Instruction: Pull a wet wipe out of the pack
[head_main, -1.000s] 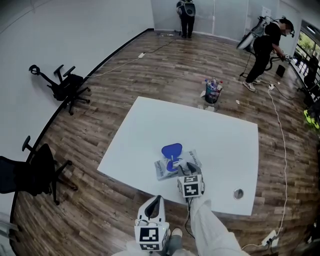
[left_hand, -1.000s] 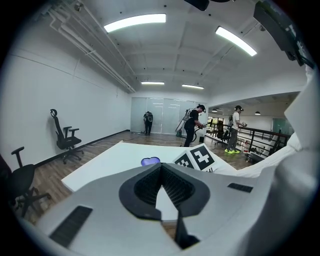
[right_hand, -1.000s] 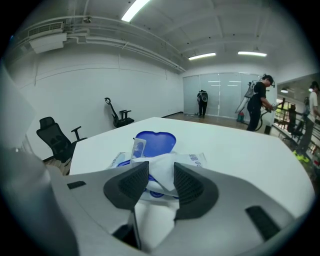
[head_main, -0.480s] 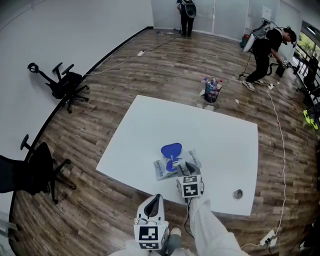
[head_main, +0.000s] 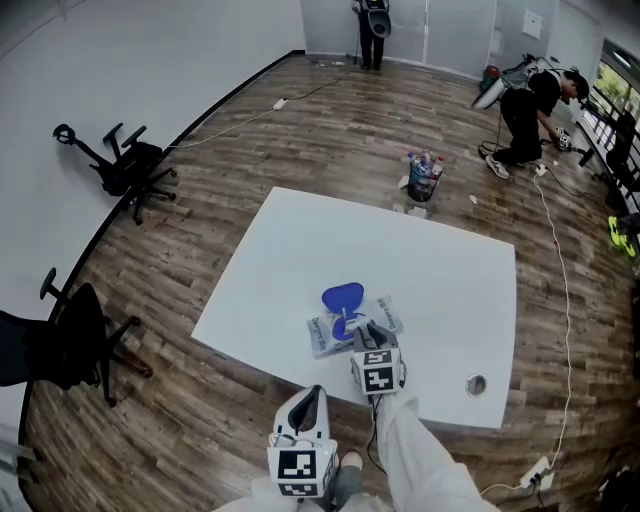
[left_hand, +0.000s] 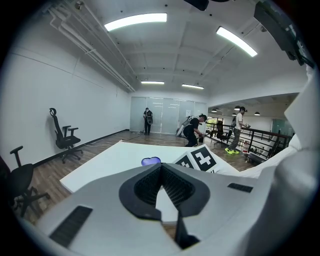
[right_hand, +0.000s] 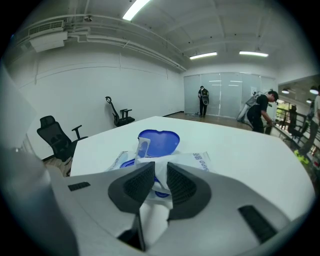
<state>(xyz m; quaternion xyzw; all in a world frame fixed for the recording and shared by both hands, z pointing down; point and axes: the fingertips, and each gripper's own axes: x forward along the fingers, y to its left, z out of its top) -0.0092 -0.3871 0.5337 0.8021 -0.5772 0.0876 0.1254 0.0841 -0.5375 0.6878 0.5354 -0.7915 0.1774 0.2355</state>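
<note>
Two tongs in play. The left tongs (head_main: 311, 398) are hanging just short of the one counter (head_main: 300, 250), at 7 o'clock from the pack, pinched together on nothing. The right tongs (head_main: 367, 328) have just been closing and are squeezing one wet wipe (right_hand: 160, 184) poking out of the single pack (head_main: 322, 334). The pack is lying by the counter's near edge, its blue lid (head_main: 343, 297) flipped open toward 12. Two office chairs (head_main: 130, 168) are sitting way off around 9 to 10.

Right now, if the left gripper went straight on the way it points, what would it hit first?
Probably the near part of the white table top, short of the open blue lid of the wipe pack. Depth is hard to judge from here.
</note>
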